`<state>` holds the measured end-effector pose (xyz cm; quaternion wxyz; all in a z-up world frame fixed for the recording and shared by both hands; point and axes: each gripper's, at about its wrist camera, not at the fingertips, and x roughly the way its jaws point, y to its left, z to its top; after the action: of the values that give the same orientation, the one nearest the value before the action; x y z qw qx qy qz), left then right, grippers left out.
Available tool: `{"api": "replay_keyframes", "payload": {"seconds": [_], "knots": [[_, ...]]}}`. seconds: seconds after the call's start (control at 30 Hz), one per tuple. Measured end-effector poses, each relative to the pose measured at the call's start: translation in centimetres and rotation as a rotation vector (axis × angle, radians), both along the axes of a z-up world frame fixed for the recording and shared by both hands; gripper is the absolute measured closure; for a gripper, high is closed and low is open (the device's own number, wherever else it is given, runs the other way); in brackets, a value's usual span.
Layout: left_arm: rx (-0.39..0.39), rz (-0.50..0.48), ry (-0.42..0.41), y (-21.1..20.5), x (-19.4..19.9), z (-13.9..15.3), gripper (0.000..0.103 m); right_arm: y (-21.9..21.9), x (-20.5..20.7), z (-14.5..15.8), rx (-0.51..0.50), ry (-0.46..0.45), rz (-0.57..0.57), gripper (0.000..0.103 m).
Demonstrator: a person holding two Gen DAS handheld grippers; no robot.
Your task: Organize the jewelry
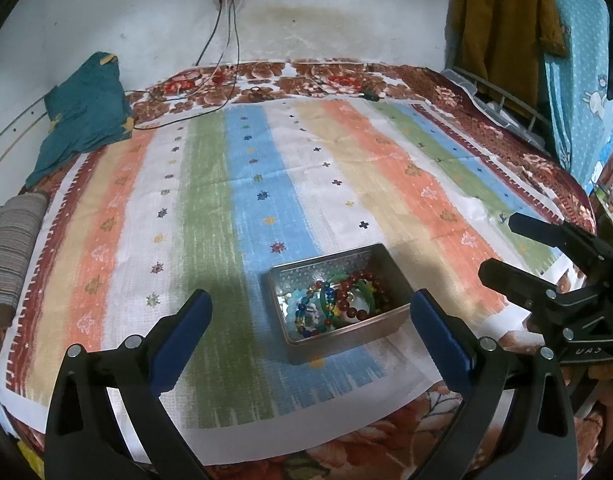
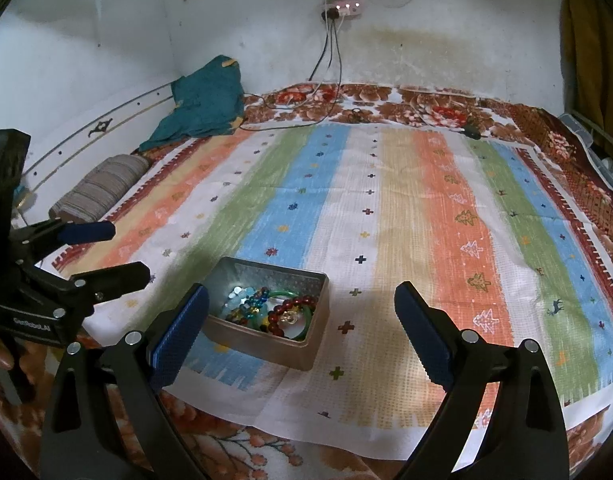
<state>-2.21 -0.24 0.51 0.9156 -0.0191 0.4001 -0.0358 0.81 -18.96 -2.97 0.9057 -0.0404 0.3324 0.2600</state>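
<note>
Left tongs [image 1: 310, 312] are spread wide w/ nothing between the blue pads, hanging over the near edge of the cloth [image 1: 346, 168] on the bed; right tongs [image 2: 300, 306] are likewise released & empty, just to the right of them. Each pair shows in the other's view, both parted, neither touching anything. The tin [image 1: 398, 280] sits on the cloth near the front edge, on the blue/white stripes, lid off or absent (can't see one). Inside: a jumble of beaded bracelets [image 2: 294, 308] — dark red beads, a green bangle [image 2: 284, 293], mixed blue/multicolour glass beads, pale blue ones — all overlapping, can't tell how many pcs. From the left view the tin lies between the left pads, a bit fwd; from the right view it's touching-close to the right pair's left-hand pad, i.e. off-centre for that hand. Rest of the cloth is bare of jewelry, so I'd judge this as the very start, w/ no piece lifted out yet; or poss. the end w/ everything gathered in, pics don't settle it. If starting, next move prob. needs one pair to dip into the tin & pinch a single strand w/o dragging its neighbours, other pair steadying the tin wall since it looks light & could slide on the cloth. Far off: teal garment [image 1: 86, 112], cables [image 1: 226, 40], wall.
</note>
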Motion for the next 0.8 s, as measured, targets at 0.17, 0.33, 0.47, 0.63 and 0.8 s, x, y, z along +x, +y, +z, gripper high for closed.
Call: {"api": "replay_keyframes", "payload": {"seconds": [0.17,0.33,0.47,0.63,0.8], "knots": [[0.0,0.001,0.0,-0.03,-0.02,-0.01,0.006,0.07,-0.13,-0.27,-0.007,0.01,0.003,0.009],[0.012,0.002,0.006,-0.24,0.07,-0.08,0.006,-0.02,-0.07,-0.18,0.0,0.012,-0.005,0.009],[0.013,0.009,0.011,-0.25,0.2,-0.09,0.006,0.01,-0.06,-0.19,-0.004,0.016,-0.004,0.009],[0.016,0.002,-0.002,-0.27,0.23,0.02,0.006,-0.08,-0.18,-0.17,-0.002,0.014,0.004,0.009],[0.017,0.003,-0.007,-0.35,0.05,0.09,0.006,-0.03,-0.21,-0.21,-0.002,0.014,0.004,0.009]]}}
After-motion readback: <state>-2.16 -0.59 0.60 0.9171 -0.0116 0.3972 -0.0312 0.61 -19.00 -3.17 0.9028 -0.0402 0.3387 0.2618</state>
